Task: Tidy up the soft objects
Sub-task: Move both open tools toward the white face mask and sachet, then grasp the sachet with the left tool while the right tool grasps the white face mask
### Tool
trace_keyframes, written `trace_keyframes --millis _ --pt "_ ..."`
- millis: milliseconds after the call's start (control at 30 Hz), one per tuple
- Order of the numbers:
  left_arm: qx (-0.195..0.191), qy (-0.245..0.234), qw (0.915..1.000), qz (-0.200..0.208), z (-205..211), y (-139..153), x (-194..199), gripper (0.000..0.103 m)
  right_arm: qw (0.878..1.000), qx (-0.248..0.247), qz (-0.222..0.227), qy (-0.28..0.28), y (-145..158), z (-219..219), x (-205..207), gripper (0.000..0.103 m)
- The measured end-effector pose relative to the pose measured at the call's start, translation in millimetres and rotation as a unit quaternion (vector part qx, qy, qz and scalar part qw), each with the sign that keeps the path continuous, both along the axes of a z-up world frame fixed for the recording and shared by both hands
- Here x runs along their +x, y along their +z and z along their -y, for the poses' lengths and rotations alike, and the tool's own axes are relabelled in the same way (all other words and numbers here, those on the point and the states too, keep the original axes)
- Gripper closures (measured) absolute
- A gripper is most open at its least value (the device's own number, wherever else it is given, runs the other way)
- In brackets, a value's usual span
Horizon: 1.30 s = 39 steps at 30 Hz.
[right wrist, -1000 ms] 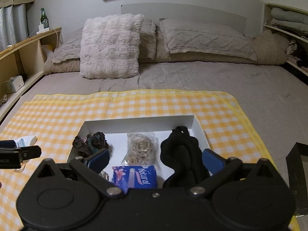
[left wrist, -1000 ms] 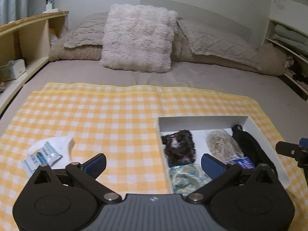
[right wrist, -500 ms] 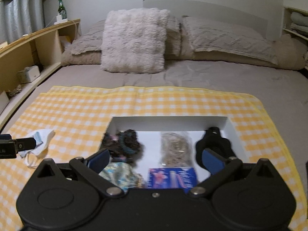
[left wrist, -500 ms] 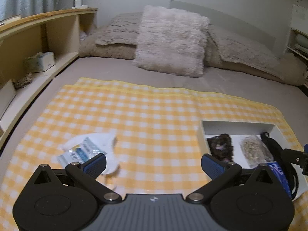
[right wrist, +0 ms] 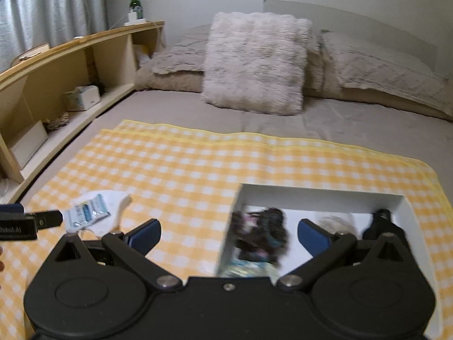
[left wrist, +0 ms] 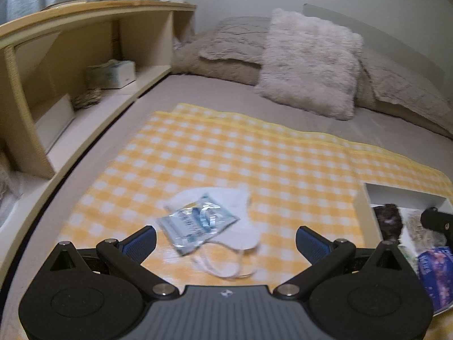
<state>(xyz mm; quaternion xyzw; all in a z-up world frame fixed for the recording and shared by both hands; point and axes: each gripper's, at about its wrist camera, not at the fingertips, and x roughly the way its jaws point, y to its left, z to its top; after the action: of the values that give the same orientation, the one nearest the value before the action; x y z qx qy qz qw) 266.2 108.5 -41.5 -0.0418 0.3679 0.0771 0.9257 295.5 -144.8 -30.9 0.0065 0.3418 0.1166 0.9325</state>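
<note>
A small clear packet [left wrist: 198,221] lies on a white face mask [left wrist: 240,226] on the yellow checked cloth [left wrist: 254,153]. My left gripper [left wrist: 226,240] is open and empty, just short of the packet and mask. My right gripper [right wrist: 228,235] is open and empty over the left edge of the white box [right wrist: 320,191]. The box holds dark scrunchies [right wrist: 263,232], a bag of rubber bands [right wrist: 334,222], a black fabric roll [right wrist: 382,226], a blue packet [left wrist: 433,272] and a pale green item [right wrist: 249,269]. The mask and packet also show in the right wrist view [right wrist: 93,209].
The cloth lies on a grey bed with a fluffy pillow [right wrist: 254,62] and other pillows at the head. A wooden shelf unit [left wrist: 70,65] runs along the left with a tissue box [left wrist: 113,73] and a green bottle [right wrist: 134,1] on top.
Both grippers have swung left. The left one has moved from the box toward the mask and packet, which now lie between its fingers' line. Both stayed open.
</note>
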Motion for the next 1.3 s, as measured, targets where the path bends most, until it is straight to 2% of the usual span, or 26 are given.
trace_keyframes --millis 300,567,800,900,1033,1233,1300 --pt "0.003 0.032 0.9994 -0.014 -44 -10 0 0.000 0.998 0.016 0.039 0.055 -4 -59 12 0.000" --pt "0.063 0.005 0.9979 -0.015 -58 -23 17 0.000 0.996 0.012 0.028 0.088 -27 -97 29 0.000" --pt "0.050 0.012 0.9987 -0.001 -73 -30 33 0.000 0.990 -0.006 0.019 0.142 -57 -139 42 0.000" --pt "0.052 -0.002 0.9986 0.003 -74 -35 40 0.000 0.985 -0.033 0.014 0.167 -77 -159 45 0.000" --pt "0.085 -0.034 0.9958 -0.006 -67 -47 53 0.000 0.981 -0.052 0.015 0.186 -100 -176 46 0.000" --pt "0.124 -0.085 0.9876 -0.047 -51 -73 76 0.000 0.971 -0.086 0.005 0.221 -122 -186 44 0.000" --pt "0.129 -0.100 0.9843 -0.066 -46 -84 85 0.000 0.972 -0.080 0.001 0.220 -123 -181 44 0.000"
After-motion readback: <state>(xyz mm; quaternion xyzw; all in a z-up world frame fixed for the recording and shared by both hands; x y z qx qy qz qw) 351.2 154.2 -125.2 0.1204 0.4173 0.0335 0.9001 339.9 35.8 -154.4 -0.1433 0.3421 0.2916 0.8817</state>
